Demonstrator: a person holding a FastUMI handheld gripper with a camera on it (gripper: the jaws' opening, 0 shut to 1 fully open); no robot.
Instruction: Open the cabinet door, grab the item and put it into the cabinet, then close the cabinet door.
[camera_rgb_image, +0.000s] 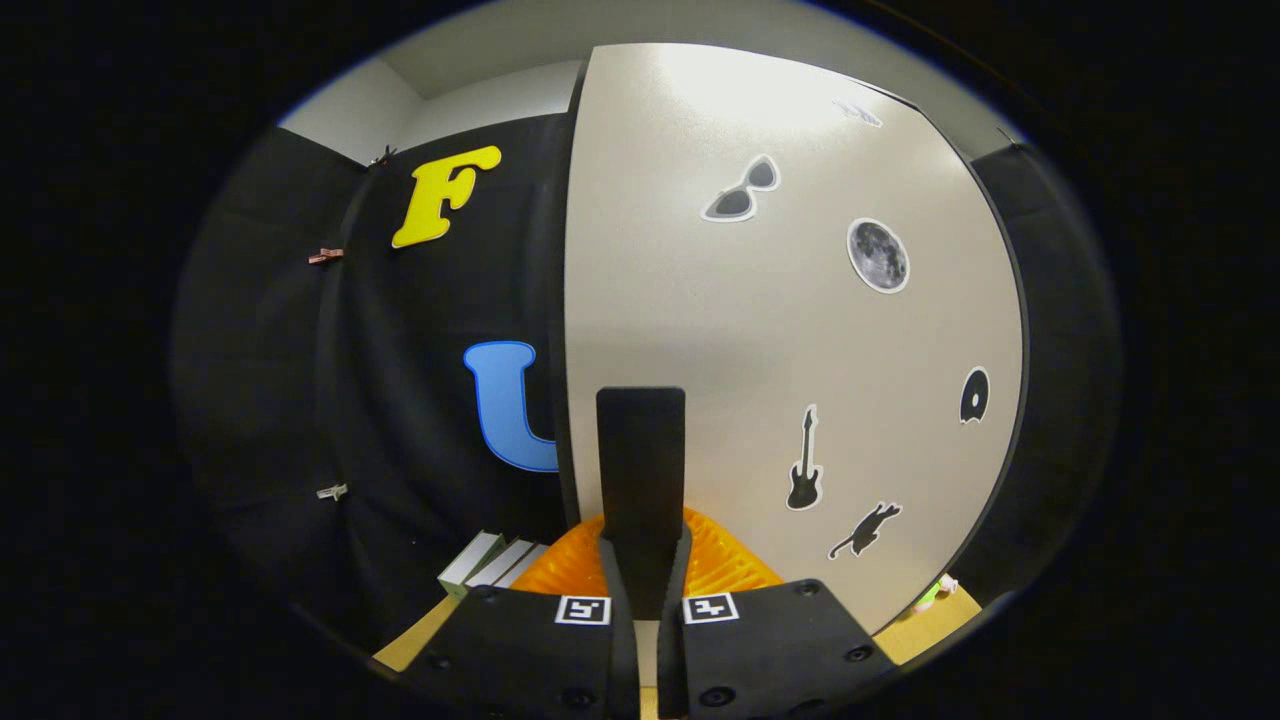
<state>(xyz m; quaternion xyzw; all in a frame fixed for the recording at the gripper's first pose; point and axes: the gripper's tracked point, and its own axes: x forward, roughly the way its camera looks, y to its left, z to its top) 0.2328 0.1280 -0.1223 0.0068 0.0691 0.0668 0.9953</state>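
The pale cabinet door (760, 330), dotted with small stickers, stands right in front of me. A flat dark handle (640, 450) sticks out near the door's left edge. My gripper (645, 560) is shut on the base of that handle, with both fingers pressed against its sides. Whether the door is closed or slightly ajar I cannot tell. A small green and pink item (935, 592) lies on the wooden tabletop (940, 625), past the door's lower right corner.
A few white boxes or books (490, 565) lie on the table to the left of the fingers, at the foot of the booth's black cloth wall (400, 400). The cabinet's dark frame (1040, 420) runs along the door's right side.
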